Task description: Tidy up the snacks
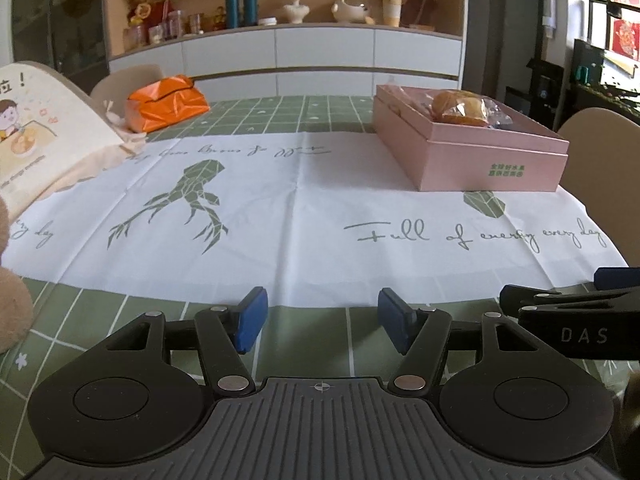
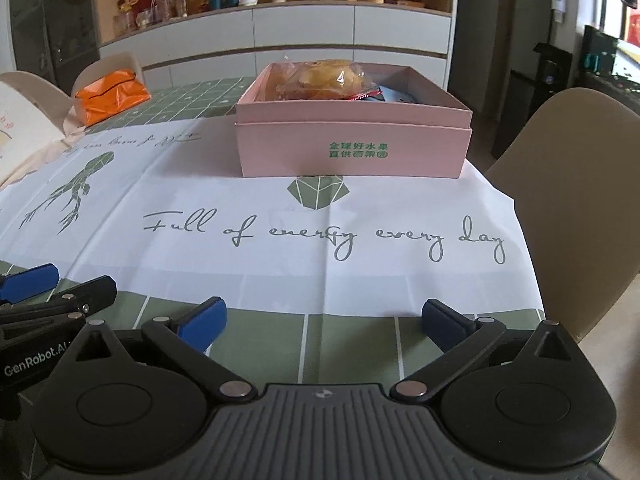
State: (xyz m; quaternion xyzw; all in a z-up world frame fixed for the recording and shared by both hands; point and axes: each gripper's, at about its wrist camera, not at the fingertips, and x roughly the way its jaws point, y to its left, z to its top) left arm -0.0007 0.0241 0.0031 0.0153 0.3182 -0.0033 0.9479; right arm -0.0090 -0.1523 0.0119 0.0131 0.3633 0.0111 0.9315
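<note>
Left tool [image 1: 318,316] and right tool [image 2: 324,322] both spread wide, nothing held, facing pink box [image 2: 352,152] of snacks [image 2: 324,80].

Snack box [image 2: 354,152] on table right, foil bag [image 2: 110,98] far left behind

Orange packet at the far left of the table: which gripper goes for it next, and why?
Probably the left gripper, reaching forward-left: the orange packet lies outside the pink box, which already holds wrapped snacks. Both grippers are open and empty.
</note>
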